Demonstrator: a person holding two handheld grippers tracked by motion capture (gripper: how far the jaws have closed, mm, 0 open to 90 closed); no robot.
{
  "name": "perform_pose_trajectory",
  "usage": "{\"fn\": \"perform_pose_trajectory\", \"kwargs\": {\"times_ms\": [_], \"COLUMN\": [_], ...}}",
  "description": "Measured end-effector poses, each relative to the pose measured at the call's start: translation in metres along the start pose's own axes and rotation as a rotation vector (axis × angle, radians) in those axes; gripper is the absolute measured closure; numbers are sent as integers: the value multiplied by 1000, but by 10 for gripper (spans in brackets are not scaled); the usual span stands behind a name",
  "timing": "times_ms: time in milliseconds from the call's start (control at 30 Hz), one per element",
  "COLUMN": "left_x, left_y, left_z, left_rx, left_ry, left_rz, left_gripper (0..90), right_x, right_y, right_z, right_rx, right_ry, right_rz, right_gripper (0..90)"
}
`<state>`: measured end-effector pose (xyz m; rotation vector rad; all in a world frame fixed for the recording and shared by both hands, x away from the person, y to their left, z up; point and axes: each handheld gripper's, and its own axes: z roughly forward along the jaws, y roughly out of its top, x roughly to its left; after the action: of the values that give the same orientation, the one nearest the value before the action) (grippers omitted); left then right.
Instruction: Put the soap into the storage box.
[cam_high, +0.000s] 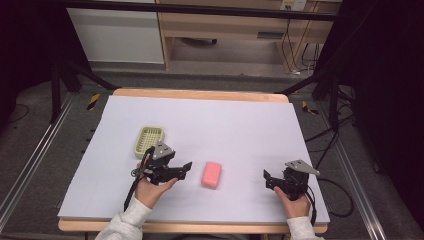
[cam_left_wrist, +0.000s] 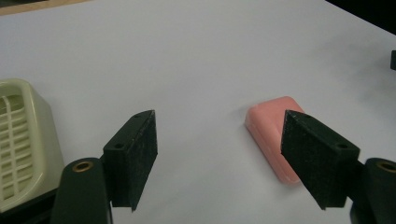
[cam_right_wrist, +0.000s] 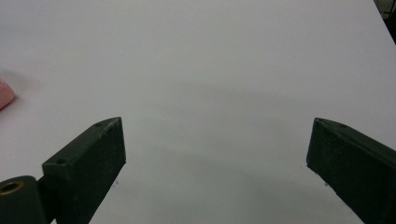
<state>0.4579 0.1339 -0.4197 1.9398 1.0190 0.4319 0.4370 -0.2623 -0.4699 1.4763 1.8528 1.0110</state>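
Cut off at the edges and hidden behind the claws

In the left gripper view, the soap dish (cam_left_wrist: 23, 140) runs off the frame at 9 o'clock, and the claw's own jaw at 4 o'clock covers the near end of the pink soap (cam_left_wrist: 271, 135). In the right gripper view only a sliver of that soap (cam_right_wrist: 4, 99) shows at 9 o'clock, the rest cut away. In the high view the left claw (cam_high: 186, 170) hides the near corner of the dish (cam_high: 149, 138), and the person's sleeves are cropped at 6 o'clock.
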Motion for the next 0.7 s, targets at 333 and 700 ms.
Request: {"fn": "perform_pose_trajectory", "kwargs": {"times_ms": [333,700], "left_x": [-11,-19], "left_y": [4,8], "left_z": [9,19], "left_rx": [18,29], "left_ry": [-11,-26], "left_rz": [25,33], "left_gripper": [270,270], "right_x": [0,1], "right_y": [0,0], "right_z": [0,1], "right_rx": [5,7], "right_ry": [-4,-3], "right_rz": [0,2], "right_gripper": [57,58]}}
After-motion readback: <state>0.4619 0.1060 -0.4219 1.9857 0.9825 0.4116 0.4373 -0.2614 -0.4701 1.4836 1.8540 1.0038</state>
